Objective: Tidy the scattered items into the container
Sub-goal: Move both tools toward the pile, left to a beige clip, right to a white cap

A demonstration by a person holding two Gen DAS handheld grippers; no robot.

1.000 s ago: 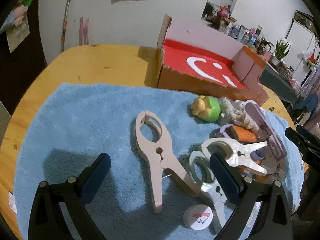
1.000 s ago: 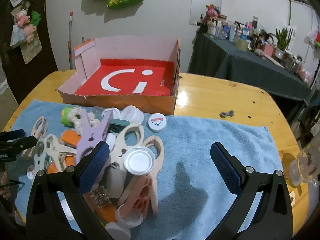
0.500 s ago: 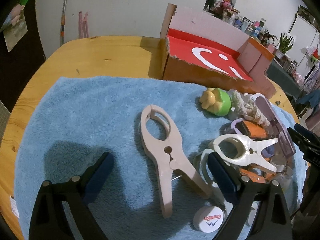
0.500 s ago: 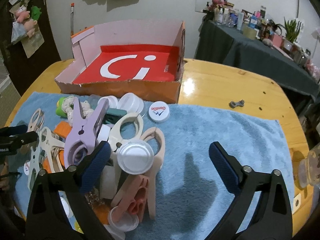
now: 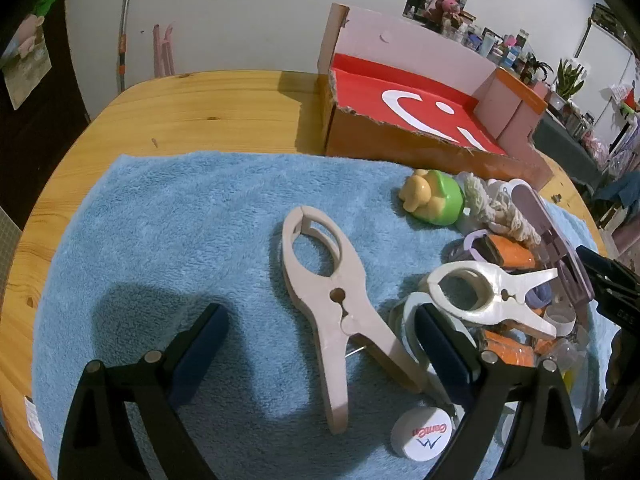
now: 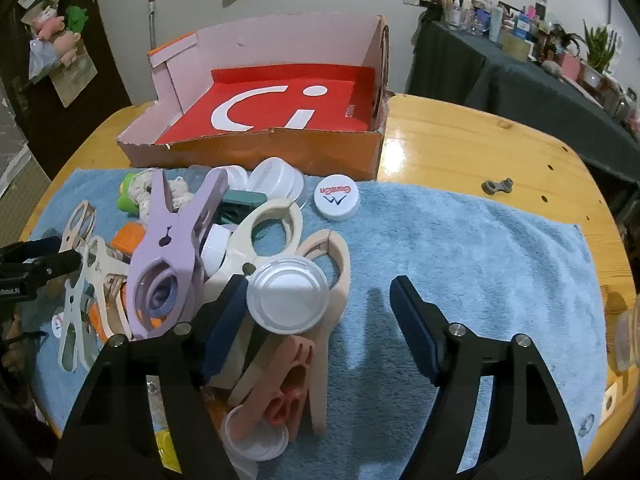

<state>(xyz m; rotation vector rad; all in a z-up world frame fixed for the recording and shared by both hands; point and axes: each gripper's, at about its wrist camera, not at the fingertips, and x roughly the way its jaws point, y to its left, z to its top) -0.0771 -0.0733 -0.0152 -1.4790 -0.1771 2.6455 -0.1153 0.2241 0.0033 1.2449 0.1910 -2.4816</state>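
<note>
The cardboard box with a red floor stands open behind the blue towel. A pile of big plastic clips, lids and a green toy lies on the towel. My left gripper is open, its fingers straddling a beige clip without touching it. My right gripper is closing but not gripping. Its left finger sits beside a white lid atop a beige clip; its right finger hangs over bare towel. A lilac clip lies left of them.
A white logo cap lies before the box, another by my left gripper. A small grey metal piece rests on the wooden table. A glass jar stands at the right edge.
My right gripper's fingers have drawn closer together and it has tipped down toward the pile. The left gripper stays wide over the beige clip.
</note>
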